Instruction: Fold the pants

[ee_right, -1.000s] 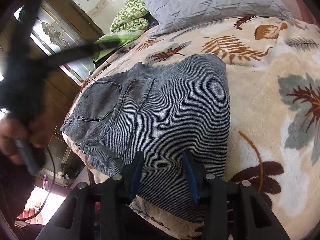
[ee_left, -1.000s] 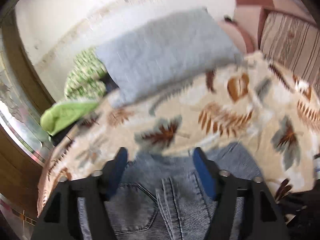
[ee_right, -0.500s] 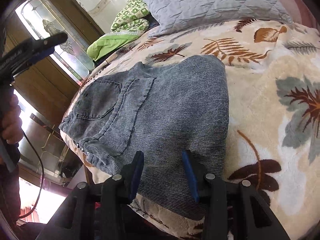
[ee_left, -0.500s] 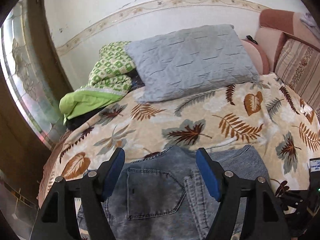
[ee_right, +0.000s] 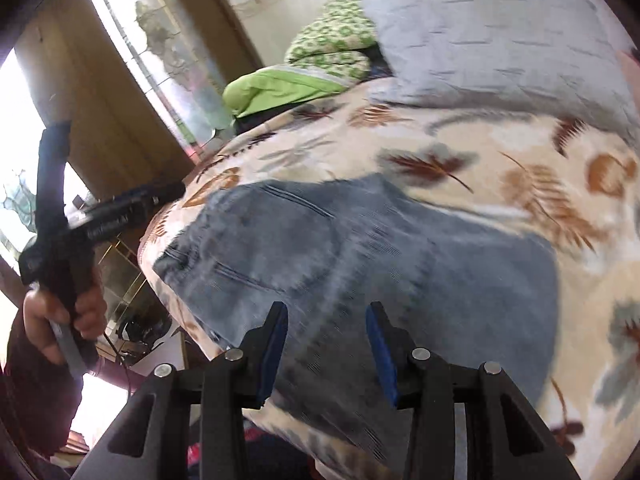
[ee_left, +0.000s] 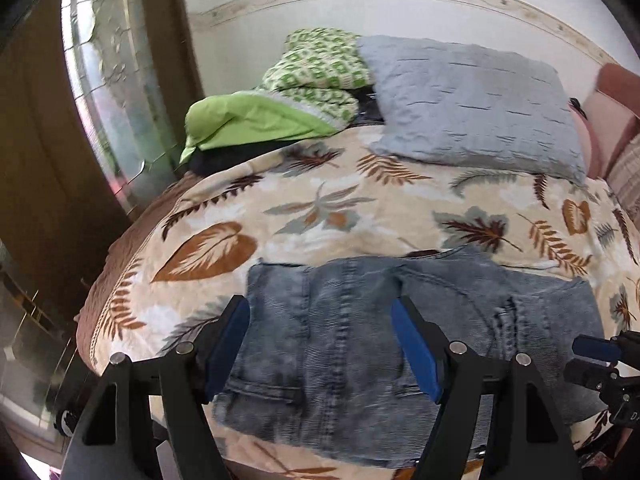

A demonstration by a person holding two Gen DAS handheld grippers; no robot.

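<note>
Folded grey-blue denim pants (ee_left: 400, 340) lie flat near the front edge of the bed, on a cream plush blanket printed with brown and grey leaves (ee_left: 320, 208). The left gripper (ee_left: 320, 348) hovers above the pants, jaws wide apart and empty. The right gripper (ee_right: 327, 344) also hangs over the denim, jaws open, holding nothing. A grey quilted pillow (ee_left: 472, 108) rests beyond, beside a green patterned quilt (ee_left: 316, 68).

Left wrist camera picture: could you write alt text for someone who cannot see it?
Folded grey-blue jeans lie at the near edge of a bed covered by a cream leaf-print blanket, framed by the open blue-padded fingers of the left gripper. Behind are a grey quilted pillow and green bedding; the right gripper peeks in at the right.
</note>
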